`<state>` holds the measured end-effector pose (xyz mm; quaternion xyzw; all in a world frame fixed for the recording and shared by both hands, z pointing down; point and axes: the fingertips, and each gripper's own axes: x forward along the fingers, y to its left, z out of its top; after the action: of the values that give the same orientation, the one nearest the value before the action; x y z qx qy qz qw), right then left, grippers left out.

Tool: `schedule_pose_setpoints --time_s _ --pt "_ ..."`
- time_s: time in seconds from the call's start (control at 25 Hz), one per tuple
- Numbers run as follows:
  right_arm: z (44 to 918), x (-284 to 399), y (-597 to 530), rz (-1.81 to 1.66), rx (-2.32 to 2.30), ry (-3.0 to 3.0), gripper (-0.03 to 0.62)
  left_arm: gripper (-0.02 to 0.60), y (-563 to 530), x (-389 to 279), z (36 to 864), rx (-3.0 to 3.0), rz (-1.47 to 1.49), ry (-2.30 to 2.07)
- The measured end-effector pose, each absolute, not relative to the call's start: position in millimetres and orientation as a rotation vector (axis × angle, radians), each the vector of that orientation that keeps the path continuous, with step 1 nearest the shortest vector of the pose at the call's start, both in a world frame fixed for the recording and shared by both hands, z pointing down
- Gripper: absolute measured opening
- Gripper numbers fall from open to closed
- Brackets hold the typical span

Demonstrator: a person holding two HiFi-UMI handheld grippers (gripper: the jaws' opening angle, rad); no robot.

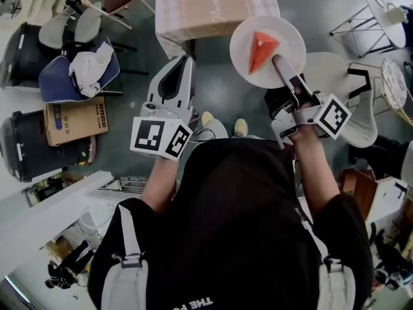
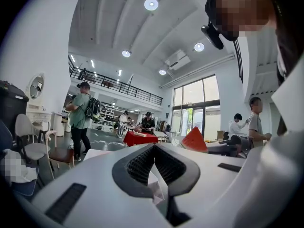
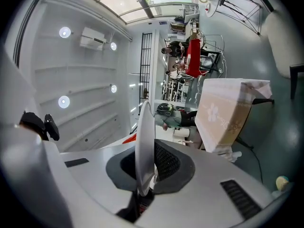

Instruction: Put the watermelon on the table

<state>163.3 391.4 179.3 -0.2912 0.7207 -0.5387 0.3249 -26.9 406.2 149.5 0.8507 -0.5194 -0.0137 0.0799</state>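
Note:
A red watermelon slice (image 1: 261,50) lies on a round white plate (image 1: 287,28). My right gripper (image 1: 281,68) is shut on the plate's near rim and holds it level above the grey floor. In the right gripper view the plate (image 3: 145,137) stands edge-on between the jaws, with a red sliver of watermelon (image 3: 129,139) behind it. The table (image 1: 216,5), under a pale flowered cloth, is just ahead and left of the plate. My left gripper (image 1: 185,62) is shut and holds nothing. It hangs beside the table's near corner. In the left gripper view the watermelon (image 2: 194,139) shows off to the right.
A blue chair with a white cloth (image 1: 77,73), a cardboard box (image 1: 74,118) and black bins (image 1: 22,53) stand at the left. White chairs (image 1: 364,115) and a wire-legged stand (image 1: 361,28) are at the right. Several people (image 2: 80,113) stand farther off.

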Motion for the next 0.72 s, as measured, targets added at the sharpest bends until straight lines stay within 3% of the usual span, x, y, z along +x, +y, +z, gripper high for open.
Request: schedule_pose_setpoints --time_s 0.72 --pt "175.6 162.5 392.5 -1.412 -0.719 1.911 0.018 0.013 414.5 -14.1 145.5 2.562 -0.02 -1.571"
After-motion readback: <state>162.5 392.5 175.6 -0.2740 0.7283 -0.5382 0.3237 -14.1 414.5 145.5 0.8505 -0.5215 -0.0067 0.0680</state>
